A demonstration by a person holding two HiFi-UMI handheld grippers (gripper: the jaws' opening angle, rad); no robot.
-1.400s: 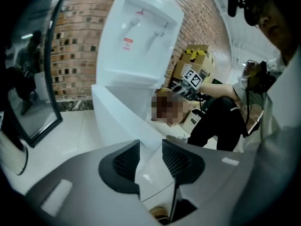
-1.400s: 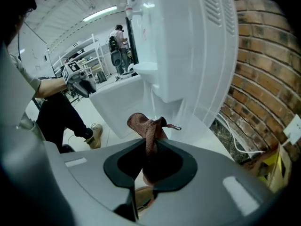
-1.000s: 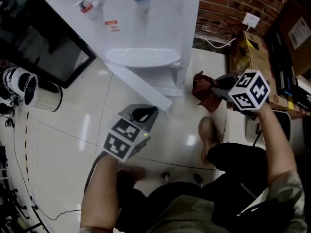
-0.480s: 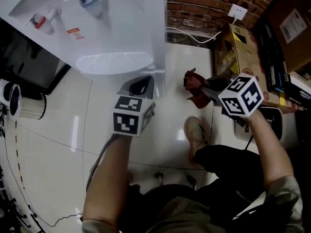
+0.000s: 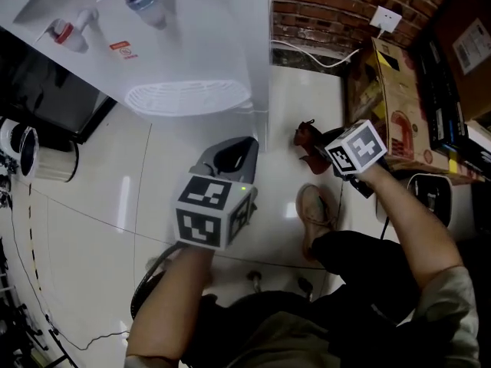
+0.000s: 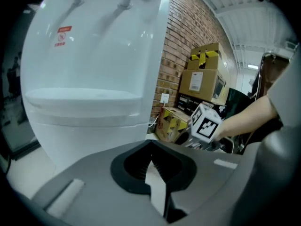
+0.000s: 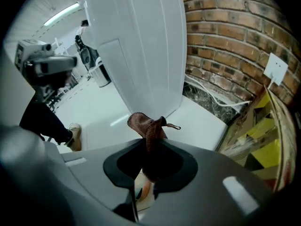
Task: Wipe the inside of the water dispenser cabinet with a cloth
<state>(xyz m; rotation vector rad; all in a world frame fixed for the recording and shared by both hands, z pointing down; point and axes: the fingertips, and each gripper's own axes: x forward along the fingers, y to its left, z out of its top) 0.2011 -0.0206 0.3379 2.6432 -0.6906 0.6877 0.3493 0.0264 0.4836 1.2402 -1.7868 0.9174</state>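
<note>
The white water dispenser [image 5: 192, 44] stands at the top left of the head view, its drip tray [image 5: 188, 98] facing me; the cabinet below the tray is hidden. My left gripper [image 5: 232, 158] hovers just in front of the tray, shut and empty; in the left gripper view the jaws [image 6: 151, 166] meet with nothing between them and the dispenser [image 6: 94, 79] fills the picture. My right gripper [image 5: 326, 156] is low beside the dispenser's right side, shut on a red-brown cloth [image 5: 309, 146]. In the right gripper view the cloth [image 7: 148, 131] bunches out of the jaws [image 7: 148, 173].
A brick wall [image 5: 330, 6] with a socket [image 5: 386, 19] and white cable runs behind. Cardboard boxes [image 5: 391, 90] stand to the right. A white bin [image 5: 42, 156] and a dark panel [image 5: 46, 98] are on the left. The person's shoe [image 5: 314, 213] rests on the glossy floor.
My right gripper has sunk towards the floor with the cloth still in it. My left gripper has shifted closer to the dispenser's front and rolled a little.
</note>
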